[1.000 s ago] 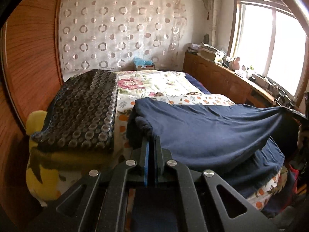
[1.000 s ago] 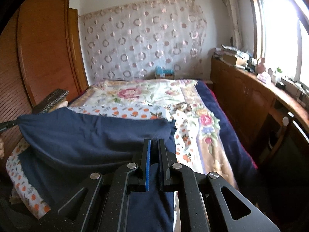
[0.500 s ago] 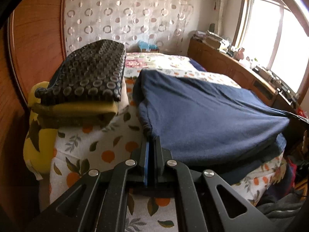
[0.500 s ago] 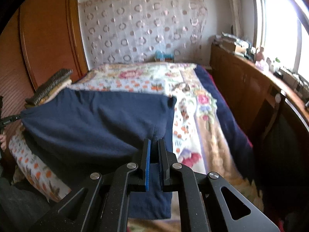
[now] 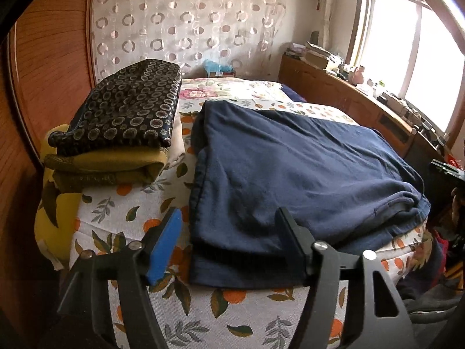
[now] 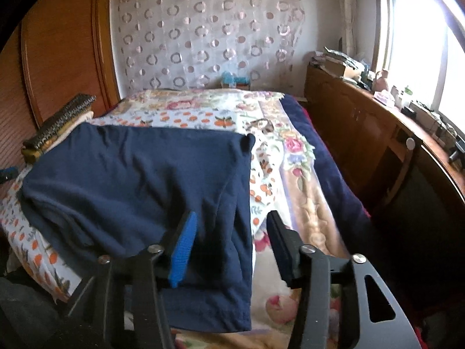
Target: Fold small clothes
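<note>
A navy blue garment [image 5: 290, 174] lies folded over on the bed's near end, its near edge hanging over the mattress; it also shows in the right wrist view [image 6: 145, 180]. My left gripper [image 5: 229, 218] is open and empty, its jaws spread over the garment's near left corner. My right gripper [image 6: 232, 221] is open and empty, its jaws spread over the garment's near right edge. The right gripper's tip [image 5: 444, 167] shows at the far right of the left wrist view.
A stack of folded clothes, black patterned [image 5: 128, 110] on top of mustard yellow [image 5: 107, 163], sits left of the garment. The bed [image 6: 290, 157] has floral and orange-print covers. A wooden wardrobe [image 6: 58, 58] stands left; a wooden counter [image 6: 377, 122] runs under the window.
Both grippers held the garment's corners, carried them down to the bed's near end, then opened and let go. The garment now lies folded on the bed.
</note>
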The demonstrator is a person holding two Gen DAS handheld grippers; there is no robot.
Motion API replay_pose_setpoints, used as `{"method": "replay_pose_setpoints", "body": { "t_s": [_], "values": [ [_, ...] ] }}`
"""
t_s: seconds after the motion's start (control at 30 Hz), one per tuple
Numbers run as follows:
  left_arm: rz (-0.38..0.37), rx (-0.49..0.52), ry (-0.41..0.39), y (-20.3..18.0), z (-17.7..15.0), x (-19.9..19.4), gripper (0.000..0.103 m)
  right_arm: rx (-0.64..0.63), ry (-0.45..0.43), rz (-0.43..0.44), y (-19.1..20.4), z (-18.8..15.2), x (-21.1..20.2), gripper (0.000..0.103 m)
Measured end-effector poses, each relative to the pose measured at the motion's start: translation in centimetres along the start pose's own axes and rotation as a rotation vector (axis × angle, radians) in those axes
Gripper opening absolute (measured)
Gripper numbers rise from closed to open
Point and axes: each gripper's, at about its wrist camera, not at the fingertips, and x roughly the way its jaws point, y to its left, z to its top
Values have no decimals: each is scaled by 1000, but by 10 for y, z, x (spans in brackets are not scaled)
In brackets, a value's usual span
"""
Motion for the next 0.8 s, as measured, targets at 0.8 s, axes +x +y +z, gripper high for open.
{"method": "replay_pose_setpoints", "body": {
  "t_s": [0.8],
  "values": [
    [61, -26, 113, 8, -22, 36, 68, -111, 96, 129, 59, -32, 86, 57]
  ]
}}
